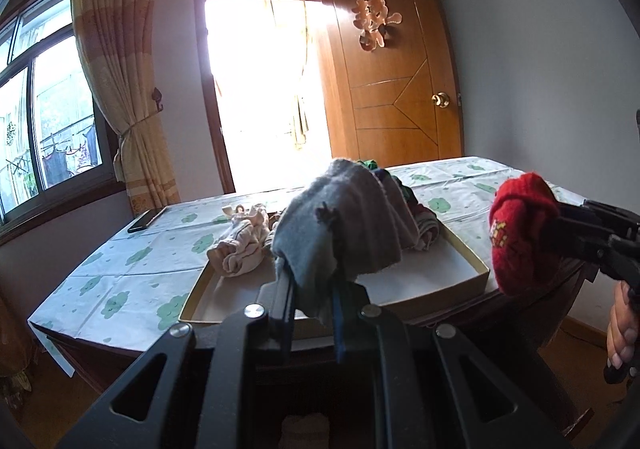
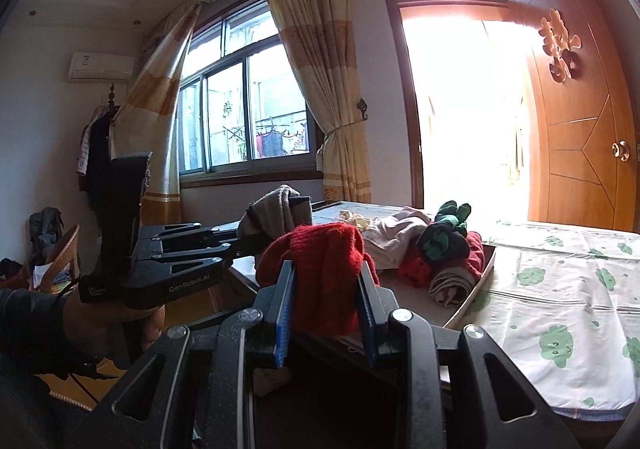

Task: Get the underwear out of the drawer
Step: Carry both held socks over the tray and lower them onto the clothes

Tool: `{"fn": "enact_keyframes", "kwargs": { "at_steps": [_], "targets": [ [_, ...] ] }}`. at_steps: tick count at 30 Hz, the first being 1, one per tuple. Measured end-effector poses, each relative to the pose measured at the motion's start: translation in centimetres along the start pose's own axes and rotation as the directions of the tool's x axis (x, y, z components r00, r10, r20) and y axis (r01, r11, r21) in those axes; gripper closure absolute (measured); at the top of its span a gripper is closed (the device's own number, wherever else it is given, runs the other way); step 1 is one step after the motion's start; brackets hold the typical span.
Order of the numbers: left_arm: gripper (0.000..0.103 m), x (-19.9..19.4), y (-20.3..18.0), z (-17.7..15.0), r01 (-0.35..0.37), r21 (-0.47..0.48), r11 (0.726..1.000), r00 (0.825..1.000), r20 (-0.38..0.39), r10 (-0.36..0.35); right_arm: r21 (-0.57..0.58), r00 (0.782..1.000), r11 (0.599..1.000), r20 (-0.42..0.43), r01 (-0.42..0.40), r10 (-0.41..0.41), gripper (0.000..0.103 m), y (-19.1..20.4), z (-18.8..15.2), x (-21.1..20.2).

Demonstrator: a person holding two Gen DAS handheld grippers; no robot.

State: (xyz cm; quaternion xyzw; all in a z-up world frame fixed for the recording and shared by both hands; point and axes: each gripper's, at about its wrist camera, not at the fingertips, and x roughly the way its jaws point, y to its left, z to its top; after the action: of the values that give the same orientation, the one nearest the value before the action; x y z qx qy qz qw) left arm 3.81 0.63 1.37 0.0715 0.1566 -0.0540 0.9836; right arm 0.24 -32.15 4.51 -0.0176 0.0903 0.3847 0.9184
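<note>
Partly hidden under grey cloth (image 1: 340,221), the left gripper (image 1: 310,277) clamps it; right gripper (image 2: 326,281) clamps red cloth (image 2: 320,261) above the tray (image 1: 460,261), clothes piled inside.

A grey knit garment (image 1: 340,217) hangs bunched and drooping in the air above the shallow cardboard drawer tray (image 1: 472,249), pinched at its lower edge. A red knit garment (image 2: 324,269) is likewise lifted clear, folded over and sagging between two pads, just off the tray's near corner. Still lying in the tray are a rolled cream piece (image 1: 240,245), a pale pink one (image 2: 396,237), a green-and-black bundle (image 2: 444,233), a red piece (image 2: 416,269) and a rolled grey-beige one (image 2: 452,281), all heaped together at one end.
</note>
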Motion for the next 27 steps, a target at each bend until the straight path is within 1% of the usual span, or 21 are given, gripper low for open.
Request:
{"fn": "enact_keyframes", "kwargs": {
  "at_steps": [6,15,27],
  "targets": [
    [0.090,1.1,-0.2,1.1,0.003,0.012,1.000,1.000,-0.017,-0.003,0.017,1.000,1.000,-0.022,0.019,-0.019,0.072,-1.2,0.8,1.2],
    [0.090,3.2,-0.8,2.1,0.011,0.031,0.999,0.997,-0.071,-0.008,0.041,0.998,0.999,-0.050,0.030,-0.028,0.072,-2.2,1.2,2.3],
    [0.090,5.7,-1.1,2.1,0.013,0.044,0.999,0.991,-0.135,-0.006,0.080,0.995,0.995,-0.094,0.051,-0.043,0.072,-4.0,1.5,4.4]
  ]
}}
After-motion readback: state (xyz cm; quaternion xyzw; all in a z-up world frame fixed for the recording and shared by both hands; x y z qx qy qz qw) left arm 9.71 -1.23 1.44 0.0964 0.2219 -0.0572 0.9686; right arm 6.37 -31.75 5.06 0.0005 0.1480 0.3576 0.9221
